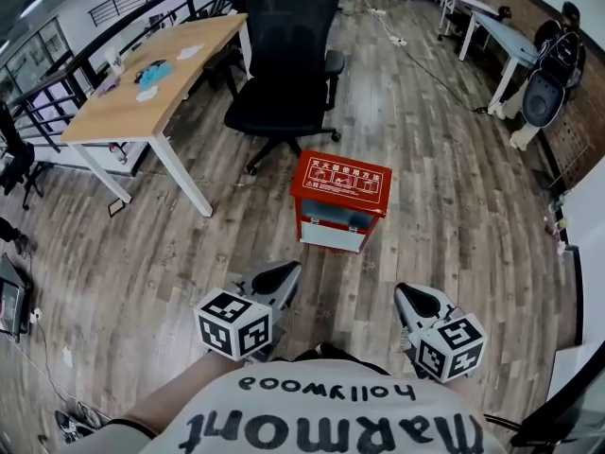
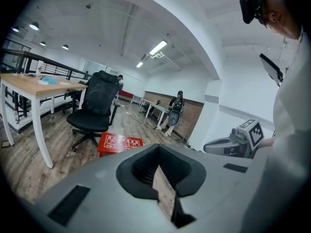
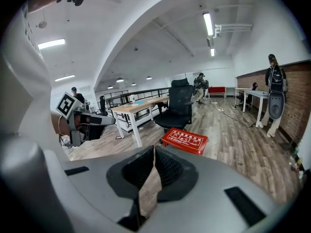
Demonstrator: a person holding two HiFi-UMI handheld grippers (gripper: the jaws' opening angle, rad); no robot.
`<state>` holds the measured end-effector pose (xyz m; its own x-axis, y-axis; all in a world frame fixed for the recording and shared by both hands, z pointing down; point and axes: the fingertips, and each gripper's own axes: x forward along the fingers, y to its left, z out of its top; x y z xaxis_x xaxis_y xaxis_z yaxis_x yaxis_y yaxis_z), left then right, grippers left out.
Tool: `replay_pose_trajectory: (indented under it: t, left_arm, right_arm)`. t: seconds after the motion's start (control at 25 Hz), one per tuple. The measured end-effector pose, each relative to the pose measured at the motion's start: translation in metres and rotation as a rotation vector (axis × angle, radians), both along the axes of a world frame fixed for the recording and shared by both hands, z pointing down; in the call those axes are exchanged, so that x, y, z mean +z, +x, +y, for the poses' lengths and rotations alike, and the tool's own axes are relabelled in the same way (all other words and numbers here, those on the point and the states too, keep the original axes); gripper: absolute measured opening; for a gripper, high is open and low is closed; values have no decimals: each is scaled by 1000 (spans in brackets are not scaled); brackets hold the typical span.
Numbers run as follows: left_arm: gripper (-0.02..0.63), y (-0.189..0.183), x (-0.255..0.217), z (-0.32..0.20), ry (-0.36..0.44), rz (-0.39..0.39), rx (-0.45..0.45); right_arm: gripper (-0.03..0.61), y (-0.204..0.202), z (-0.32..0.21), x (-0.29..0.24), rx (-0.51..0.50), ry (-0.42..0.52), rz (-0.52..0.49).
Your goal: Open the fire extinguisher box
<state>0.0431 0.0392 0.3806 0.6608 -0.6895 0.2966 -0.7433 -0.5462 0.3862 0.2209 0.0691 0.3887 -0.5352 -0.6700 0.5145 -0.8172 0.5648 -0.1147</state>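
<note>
**Approach the closed box before you open any jaws**

Head view: the red fire extinguisher box [image 1: 340, 197] stands on the plank floor [image 1: 454, 206], ahead of you and between your two tools, with the black office chair [image 1: 284, 64] just behind it and the wooden desk [image 1: 151, 78] off to the left. Your left gripper [image 1: 284, 272] and right gripper [image 1: 413, 298] are both well short of the box. Its lid lies flat and shut. The pale front panel has a dark window, but you cannot tell from here what is inside. Bring both tools in low and square to that front. I judge you need to find the lid's edge or a latch first.

Left gripper view: the jaws are pressed together with nothing between them. The box [image 2: 119, 143] shows just above them, near the chair [image 2: 95, 110]. The other tool [image 2: 233, 144] is out to the side.

Right gripper view: these jaws are also together and empty. The box [image 3: 184, 141] sits ahead, top label facing you, lid down. Part the jaws only once you are at the lid, and lift from one edge so the box does not slide.
</note>
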Motion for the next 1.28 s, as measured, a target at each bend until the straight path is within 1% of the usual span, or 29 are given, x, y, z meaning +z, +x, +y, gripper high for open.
replay_pose_trajectory:
  t: [0.24,0.48,0.68,0.84,1.04,1.16,1.28]
  left_arm:
    - [6,4,7,-10,-23,-2,-58]
    - [6,6,10,-16,-34,-40,-51]
    - [6,-1,11,-33,-38,-44,-46]
    - [6,-8,12,-58,-40,-47,-14]
    - [6,-22,2,-105,-20,-41,18]
    - [6,-31,-5,-132,-1,-48,49]
    - [6,-43,-10,-161,16,-47,67]
  right_arm:
    - [14,10,-11,10,-33,-23,-11]
    - [14,11,-17,18,-33,-49,-29]
    - [14,5,-35,21,-22,-52,-21]
    - [14,1,-58,16,19,-40,-5]
    - [14,-5,-94,9,62,-31,7]
    - [14,-15,-118,5,84,-23,2]
    - [14,-32,-138,3,83,-16,16]
